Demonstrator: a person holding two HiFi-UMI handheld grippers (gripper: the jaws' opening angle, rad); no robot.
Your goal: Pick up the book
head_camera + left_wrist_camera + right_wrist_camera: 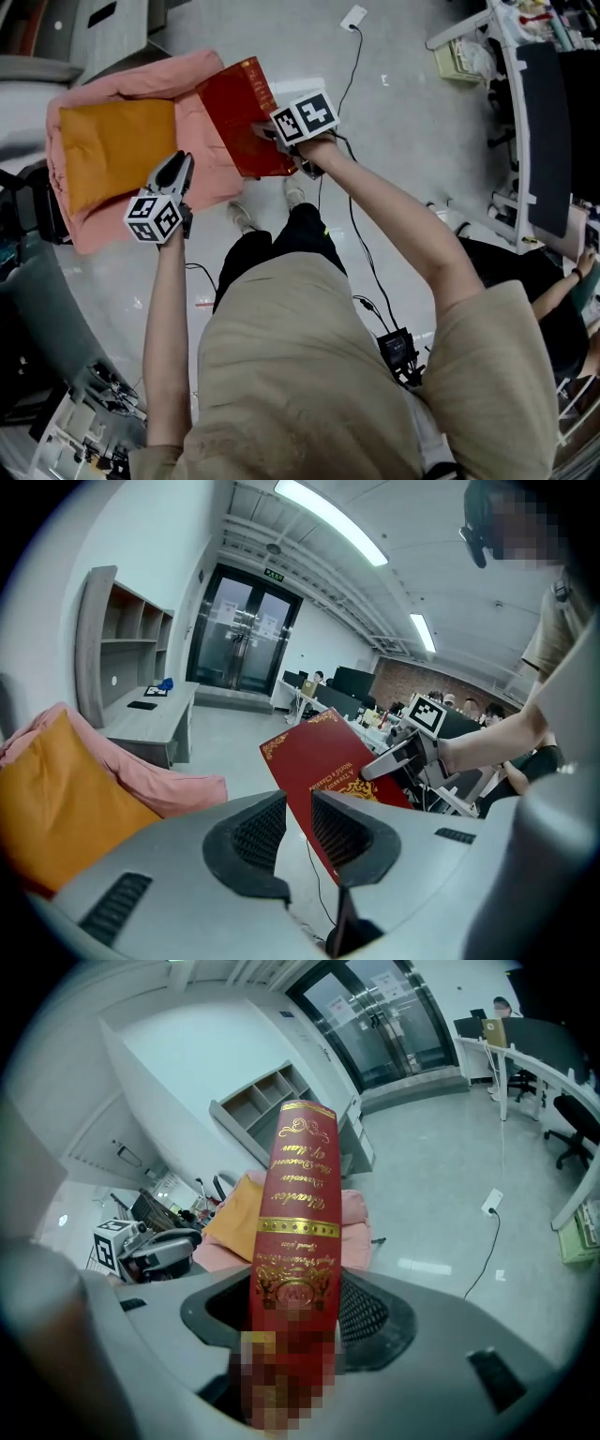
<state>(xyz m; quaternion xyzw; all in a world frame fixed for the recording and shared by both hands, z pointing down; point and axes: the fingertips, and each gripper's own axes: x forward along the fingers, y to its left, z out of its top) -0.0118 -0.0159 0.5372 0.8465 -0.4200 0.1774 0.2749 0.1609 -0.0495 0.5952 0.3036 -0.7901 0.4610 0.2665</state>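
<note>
The red book with gold lettering is lifted, partly over the edge of a pink cushion. My right gripper is shut on its lower end. In the right gripper view the book's spine stands upright between the jaws of the right gripper. The left gripper view shows the book's cover tilted, with the right gripper on it. My left gripper hangs to the left over the cushion, apart from the book. The jaws of the left gripper stand a narrow gap apart with nothing between them.
An orange pillow lies on the pink cushion. A cable and a white socket lie on the floor beyond the book. White desks stand at the right, with a seated person close by. A grey shelf unit stands behind the cushion.
</note>
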